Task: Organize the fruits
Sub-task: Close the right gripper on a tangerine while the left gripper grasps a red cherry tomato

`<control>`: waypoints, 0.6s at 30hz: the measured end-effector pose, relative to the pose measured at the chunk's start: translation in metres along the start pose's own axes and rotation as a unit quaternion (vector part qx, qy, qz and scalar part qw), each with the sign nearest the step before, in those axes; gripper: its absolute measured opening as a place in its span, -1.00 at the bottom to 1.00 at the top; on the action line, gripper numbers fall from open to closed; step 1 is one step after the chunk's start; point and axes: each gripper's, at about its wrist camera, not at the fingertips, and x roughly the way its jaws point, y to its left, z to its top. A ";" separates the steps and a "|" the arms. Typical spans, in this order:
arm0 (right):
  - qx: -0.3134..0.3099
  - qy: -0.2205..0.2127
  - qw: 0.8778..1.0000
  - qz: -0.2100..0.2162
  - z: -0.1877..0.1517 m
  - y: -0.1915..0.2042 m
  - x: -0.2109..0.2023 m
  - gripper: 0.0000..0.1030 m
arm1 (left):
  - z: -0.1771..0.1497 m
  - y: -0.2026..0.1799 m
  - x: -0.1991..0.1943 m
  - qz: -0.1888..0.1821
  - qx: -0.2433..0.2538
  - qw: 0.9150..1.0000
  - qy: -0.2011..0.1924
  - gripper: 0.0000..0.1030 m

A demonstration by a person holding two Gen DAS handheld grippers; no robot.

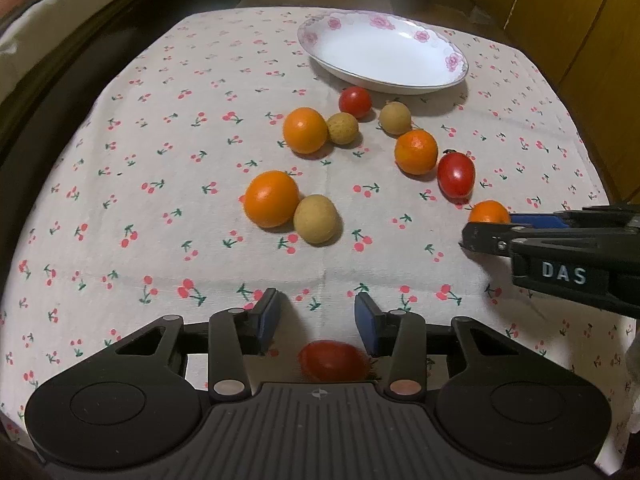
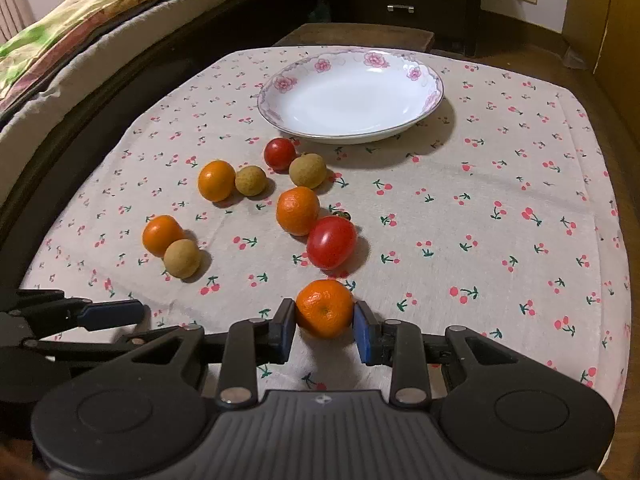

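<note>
The right gripper (image 2: 325, 326) has its blue-padded fingers (image 2: 362, 330) pressed against both sides of a small orange (image 2: 325, 307), which sits on the cherry-print cloth (image 2: 500, 184) near the bench's near edge. The left gripper (image 1: 316, 322) has its fingers (image 1: 269, 312) spread wide with nothing between the pads; a red tomato (image 1: 334, 360) lies on the cloth just behind them, close to the gripper body. Just beyond the gripped orange lies a large red tomato (image 2: 331, 242), touching another orange (image 2: 298, 210). Farther toward the left edge, an orange (image 2: 162, 235) touches a tan longan (image 2: 182, 258), and a second such pair (image 2: 216, 180) lies beyond. A small tomato (image 2: 280, 153) and a longan (image 2: 307, 170) sit beside the flower-rimmed plate (image 2: 434, 94), which stands toward the bench's far edge.
</note>
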 end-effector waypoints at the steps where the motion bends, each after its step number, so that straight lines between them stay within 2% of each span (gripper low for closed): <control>1: 0.001 0.000 1.000 0.000 -0.001 0.000 0.000 -0.38 | 0.000 0.003 0.000 0.001 -0.003 1.000 -0.002 0.00; 3: 0.007 0.002 1.000 0.001 -0.002 -0.003 0.001 -0.38 | 0.000 0.009 -0.002 0.000 -0.014 1.000 -0.004 0.04; 6: 0.016 0.003 1.000 0.007 -0.003 -0.007 0.000 -0.38 | -0.001 0.017 -0.010 -0.011 -0.034 0.999 -0.005 0.22; 8: 0.014 -0.003 1.000 0.010 -0.004 -0.007 -0.004 -0.38 | -0.004 0.015 -0.018 -0.009 -0.032 0.999 -0.017 0.43; 10: 0.013 -0.006 1.000 0.012 -0.006 -0.007 -0.008 -0.38 | -0.008 0.012 -0.023 -0.006 -0.031 0.999 -0.021 0.50; 14: 0.010 -0.013 1.000 0.016 -0.010 -0.006 -0.016 -0.38 | -0.021 0.004 -0.023 -0.006 -0.027 1.000 -0.004 0.48; 18: 0.007 -0.020 1.000 0.020 -0.011 -0.004 -0.022 -0.38 | -0.025 -0.002 -0.018 0.010 -0.011 1.000 -0.002 0.39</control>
